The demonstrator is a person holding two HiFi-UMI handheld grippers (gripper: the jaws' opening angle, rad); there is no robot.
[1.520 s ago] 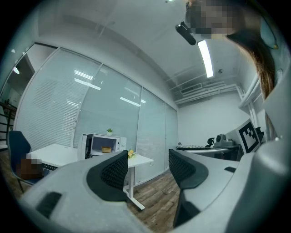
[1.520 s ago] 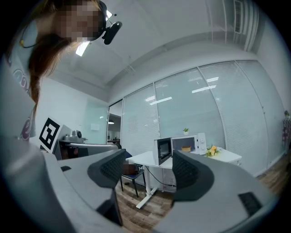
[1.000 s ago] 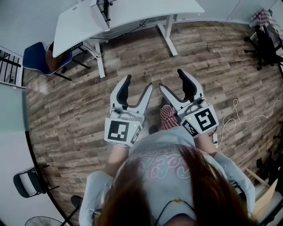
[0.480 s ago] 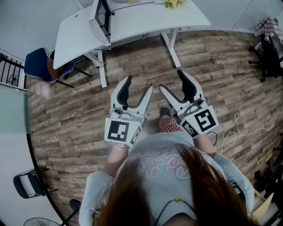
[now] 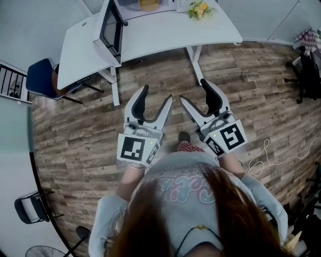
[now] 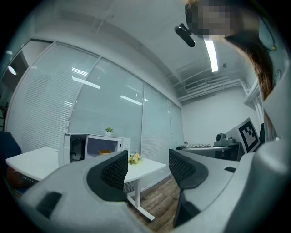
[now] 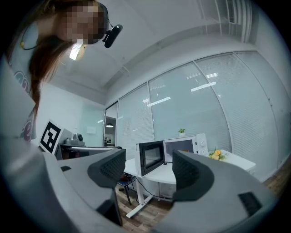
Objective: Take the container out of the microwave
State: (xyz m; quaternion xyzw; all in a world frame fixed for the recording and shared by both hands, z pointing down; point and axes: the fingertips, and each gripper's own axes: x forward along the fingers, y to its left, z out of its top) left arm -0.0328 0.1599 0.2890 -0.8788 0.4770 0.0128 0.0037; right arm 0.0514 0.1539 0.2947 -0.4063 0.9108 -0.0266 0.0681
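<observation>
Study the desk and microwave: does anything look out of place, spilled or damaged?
Nothing looks spilled or damaged. The microwave has its door standing wide open, with a yellow container inside, which fits the task. The flowers sit on the desk.

At twelve o'clock in the head view, the top edge cuts off the microwave (image 5: 111, 27). In the left gripper view, toward eight o'clock, the container (image 6: 105, 152) inside is a yellow speck, too small to make out.
</observation>
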